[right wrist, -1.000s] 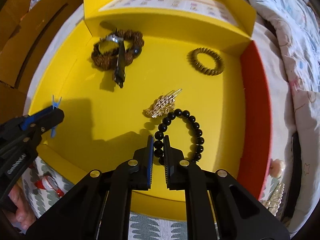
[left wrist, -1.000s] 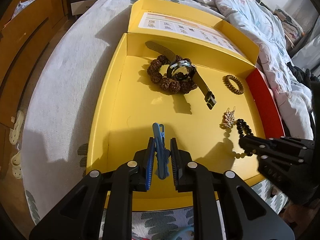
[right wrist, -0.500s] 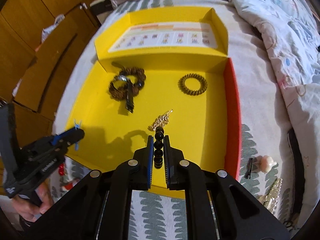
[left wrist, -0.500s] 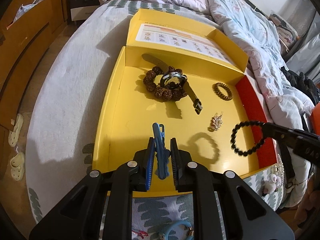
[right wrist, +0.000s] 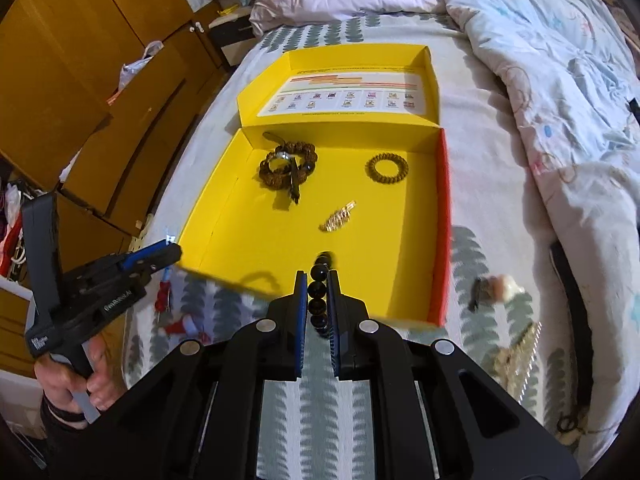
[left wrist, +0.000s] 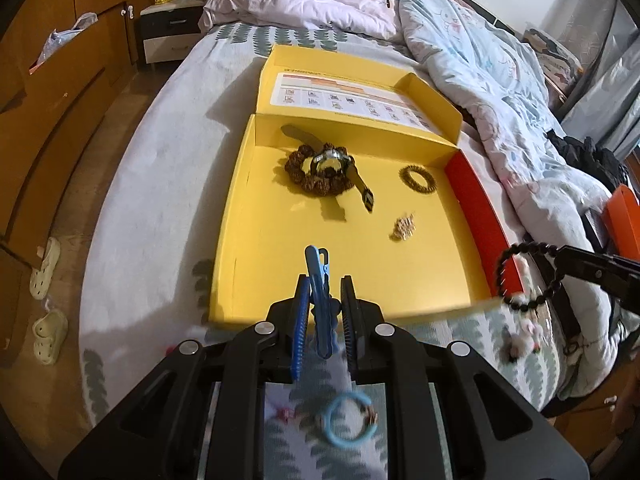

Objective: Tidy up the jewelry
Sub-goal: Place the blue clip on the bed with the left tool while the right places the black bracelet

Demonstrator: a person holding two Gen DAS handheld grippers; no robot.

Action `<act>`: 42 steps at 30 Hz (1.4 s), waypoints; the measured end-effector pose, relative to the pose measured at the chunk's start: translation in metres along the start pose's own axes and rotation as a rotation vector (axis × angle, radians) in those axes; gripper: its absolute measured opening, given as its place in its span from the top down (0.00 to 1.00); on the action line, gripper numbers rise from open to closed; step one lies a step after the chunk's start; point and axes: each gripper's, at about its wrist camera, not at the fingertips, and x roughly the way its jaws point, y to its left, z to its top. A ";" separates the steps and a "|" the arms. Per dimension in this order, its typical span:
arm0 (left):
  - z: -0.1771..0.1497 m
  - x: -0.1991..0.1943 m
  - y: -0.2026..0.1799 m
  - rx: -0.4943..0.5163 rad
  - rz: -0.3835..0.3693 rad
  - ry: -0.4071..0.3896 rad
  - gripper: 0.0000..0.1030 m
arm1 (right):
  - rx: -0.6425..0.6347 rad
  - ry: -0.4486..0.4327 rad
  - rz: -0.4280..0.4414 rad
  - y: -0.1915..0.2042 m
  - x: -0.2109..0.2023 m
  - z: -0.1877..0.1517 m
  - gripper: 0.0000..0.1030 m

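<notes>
Bracelet (right wrist: pixel 319 296) clamped in right tool (right wrist: pixel 318 300) | clip (left wrist: pixel 320 300) in left tool (left wrist: pixel 323 312)

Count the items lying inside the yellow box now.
4 in the yellow box: watch on the brown bead bracelet far left, coil hair tie far right, gold clip centre. None seem hidden.

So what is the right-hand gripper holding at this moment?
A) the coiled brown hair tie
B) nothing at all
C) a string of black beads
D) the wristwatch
C: the right gripper is shut on the black bead bracelet, lifted at the near edge of the yellow box, while the coiled hair tie and the watch lie inside it.
</notes>
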 end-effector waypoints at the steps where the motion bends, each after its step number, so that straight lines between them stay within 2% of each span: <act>1: -0.007 -0.005 0.000 0.006 0.000 0.000 0.84 | 0.004 -0.001 -0.001 -0.002 -0.005 -0.007 0.90; 5: -0.039 -0.020 0.005 0.016 0.012 0.011 0.84 | 0.017 0.011 -0.012 -0.013 -0.014 -0.034 0.90; 8: -0.061 -0.026 0.004 0.019 -0.003 0.036 0.84 | 0.016 0.056 -0.036 -0.019 -0.005 -0.059 0.90; 12: -0.089 -0.017 -0.006 0.074 0.068 0.087 0.84 | 0.044 0.113 -0.093 -0.036 0.017 -0.084 0.90; 14: -0.101 -0.011 -0.004 0.083 0.095 0.114 0.84 | 0.061 0.126 -0.094 -0.043 0.022 -0.090 0.90; 17: -0.112 0.001 -0.002 0.078 0.128 0.148 0.84 | 0.082 0.129 -0.123 -0.053 0.024 -0.094 0.90; 20: -0.120 0.015 0.004 0.063 0.152 0.186 0.84 | 0.084 0.131 -0.106 -0.051 0.027 -0.092 0.90; 25: -0.125 0.036 0.010 0.041 0.145 0.240 0.84 | 0.065 0.165 -0.109 -0.042 0.045 -0.091 0.90; 30: -0.127 0.045 0.012 0.022 0.138 0.262 0.84 | 0.053 0.152 -0.105 -0.036 0.045 -0.087 0.86; 31: -0.126 0.046 0.013 0.018 0.134 0.262 0.82 | 0.051 0.146 -0.104 -0.035 0.044 -0.086 0.86; 33: -0.126 0.043 0.013 0.012 0.136 0.260 0.73 | 0.047 0.137 -0.097 -0.032 0.041 -0.084 0.85; 35: -0.123 0.041 0.014 -0.001 0.127 0.243 0.50 | 0.047 0.127 -0.095 -0.030 0.040 -0.081 0.81; 39: -0.115 0.029 0.011 -0.004 0.125 0.199 0.47 | 0.055 0.101 -0.085 -0.027 0.035 -0.074 0.78; 41: -0.109 0.022 0.007 -0.001 0.105 0.170 0.44 | 0.062 0.073 -0.081 -0.027 0.032 -0.068 0.72; 42: -0.105 0.019 0.003 0.007 0.099 0.150 0.43 | 0.069 0.052 -0.067 -0.026 0.030 -0.064 0.60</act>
